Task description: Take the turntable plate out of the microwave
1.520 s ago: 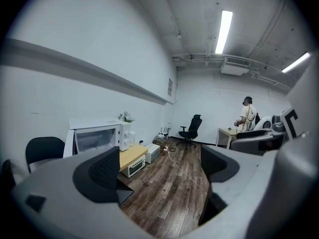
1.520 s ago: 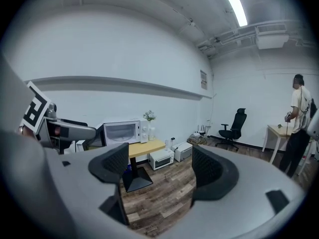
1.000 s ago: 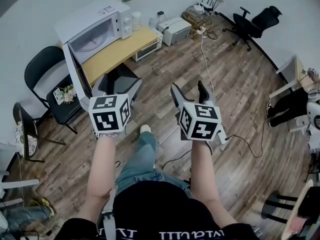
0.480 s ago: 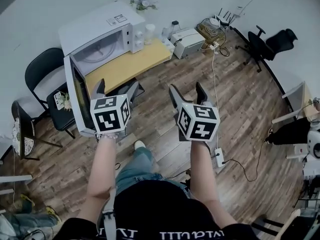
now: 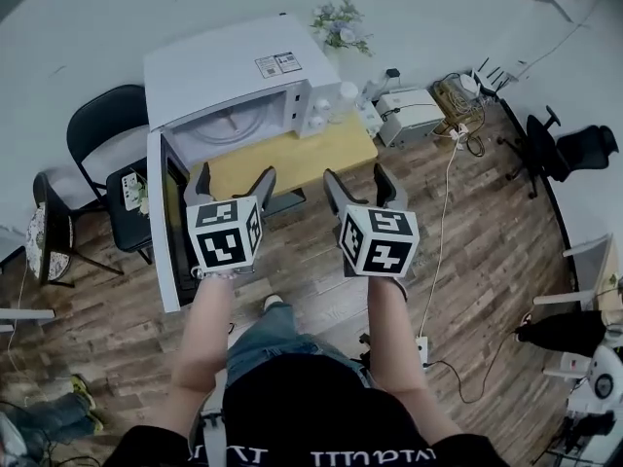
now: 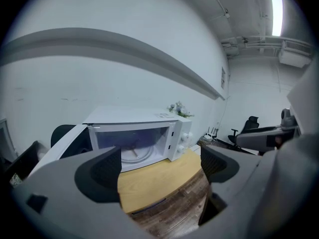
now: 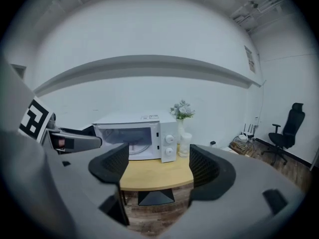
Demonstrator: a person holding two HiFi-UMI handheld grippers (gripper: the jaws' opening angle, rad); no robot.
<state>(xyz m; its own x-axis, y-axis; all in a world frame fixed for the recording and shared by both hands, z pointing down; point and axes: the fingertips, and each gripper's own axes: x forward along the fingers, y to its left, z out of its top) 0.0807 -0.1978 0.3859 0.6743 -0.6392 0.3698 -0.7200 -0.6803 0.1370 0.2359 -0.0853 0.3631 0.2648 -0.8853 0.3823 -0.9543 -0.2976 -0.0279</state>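
A white microwave point(image 5: 234, 76) stands on a wooden table point(image 5: 292, 159), and its door point(image 5: 165, 222) hangs open to the left. The glass turntable plate point(image 5: 232, 123) lies inside the cavity; it also shows as the plate point(image 6: 135, 154) in the left gripper view and the plate point(image 7: 137, 147) in the right gripper view. My left gripper point(image 5: 234, 181) is open and empty, in front of the table's near edge. Beside it, my right gripper point(image 5: 352, 183) is likewise open and empty. Both are well short of the microwave.
A vase of flowers point(image 5: 336, 22) and a white jar point(image 7: 185, 143) stand to the right of the microwave. A black chair point(image 5: 107, 154) is left of the open door. A white box point(image 5: 409, 115), cables and an office chair point(image 5: 574, 149) are on the wooden floor at right.
The view has closed in on the microwave and table, which now lie just ahead of both grippers. Both grippers stay open and empty, side by side.
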